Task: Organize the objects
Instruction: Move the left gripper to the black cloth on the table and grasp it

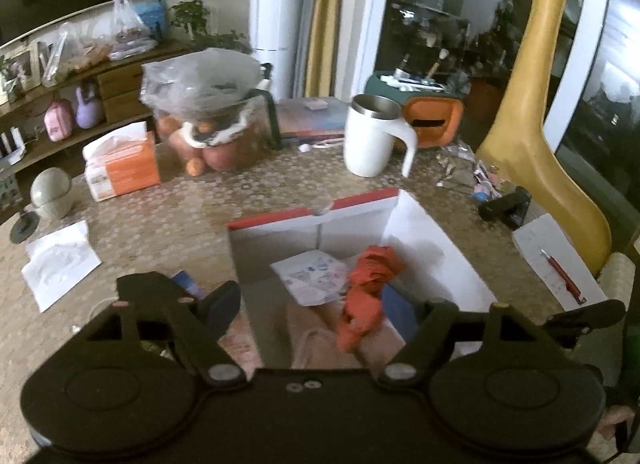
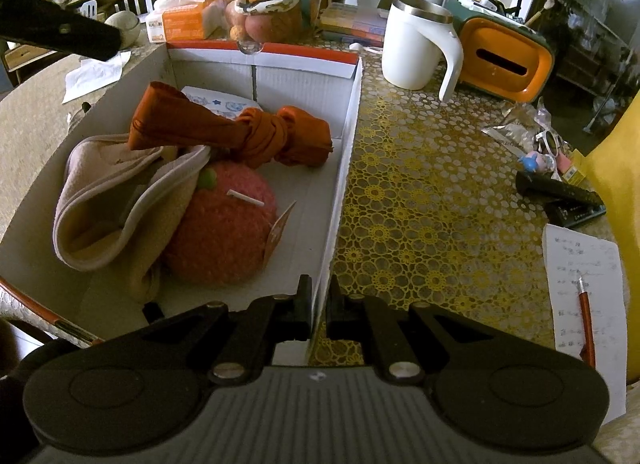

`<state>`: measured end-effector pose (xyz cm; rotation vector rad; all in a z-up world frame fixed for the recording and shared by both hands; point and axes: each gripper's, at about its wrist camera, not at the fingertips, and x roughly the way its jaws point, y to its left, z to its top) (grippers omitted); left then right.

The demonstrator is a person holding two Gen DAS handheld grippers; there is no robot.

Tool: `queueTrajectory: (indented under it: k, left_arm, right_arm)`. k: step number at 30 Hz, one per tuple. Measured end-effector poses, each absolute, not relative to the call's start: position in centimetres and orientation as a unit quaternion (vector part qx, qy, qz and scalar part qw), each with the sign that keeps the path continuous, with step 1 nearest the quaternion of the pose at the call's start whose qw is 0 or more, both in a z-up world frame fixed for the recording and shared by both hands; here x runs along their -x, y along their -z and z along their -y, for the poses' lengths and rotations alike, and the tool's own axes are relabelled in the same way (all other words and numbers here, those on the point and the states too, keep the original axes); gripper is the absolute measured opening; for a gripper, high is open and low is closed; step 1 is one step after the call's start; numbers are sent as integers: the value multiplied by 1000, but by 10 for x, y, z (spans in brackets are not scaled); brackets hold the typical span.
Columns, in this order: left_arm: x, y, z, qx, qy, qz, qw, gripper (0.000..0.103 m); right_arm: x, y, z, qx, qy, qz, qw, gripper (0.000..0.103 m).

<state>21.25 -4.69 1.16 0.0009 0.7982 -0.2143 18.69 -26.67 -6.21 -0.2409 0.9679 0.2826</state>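
From the left wrist view, the left gripper [image 1: 324, 304] hangs above the near end of a white cardboard box [image 1: 432, 248] with a red-edged far flap, its two black fingers spread wide with nothing between them. Inside the box lie a printed paper sheet [image 1: 312, 276], a knotted orange cloth [image 1: 368, 288] and a pale pink fabric below it. Beyond the box, on the lace-patterned table [image 1: 200, 208], stand a white mug [image 1: 370, 136] with a steel rim, a clear bag of fruit [image 1: 208, 116] and an orange tissue pack [image 1: 120, 164]; a yellow giraffe figure [image 1: 536, 112] rises at the right, beside a notepad with a red pen [image 1: 560, 274]. From the right wrist view, the right gripper [image 2: 319, 304] is clamped on the right wall of the box [image 2: 340, 184], one finger inside and one outside, the thin wall pinched between them. Within the box, the orange cloth [image 2: 224, 128] lies across the top of a beige folded towel [image 2: 108, 200] and a fuzzy pink round plush [image 2: 224, 232] with a tag. One finger [image 2: 64, 30] of the left gripper shows at the upper left, above the box's far left corner. The mug [image 2: 416, 44] stands just past the box, next to an orange and green tissue holder [image 2: 504, 60].
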Motion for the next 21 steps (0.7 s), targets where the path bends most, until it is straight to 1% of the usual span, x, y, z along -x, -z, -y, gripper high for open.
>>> queueTrajectory:
  k: [4,12,14,17,21]
  left_arm:
    - [-207,-9,31,4,89,-386,918,78]
    - [-201,-1,-10,15,40,-382,923,88]
    - [-200,2,-22,21,27,-381,924,95]
    - [-202,6,-40,33,5,-379,925,102]
    - [-209,16,-63,53,-23,-390,919,102]
  right_arm:
    - [-187,62,267,115,-134,-463,869,6]
    - [-187,61,267,118,-135,-463,868,6]
    - [-187,62,267,118,-135,-464,868,6]
    - [-188,62,267,116,-135,-465,867,6]
    - [-188,63,266,114,-134,-467,867,6]
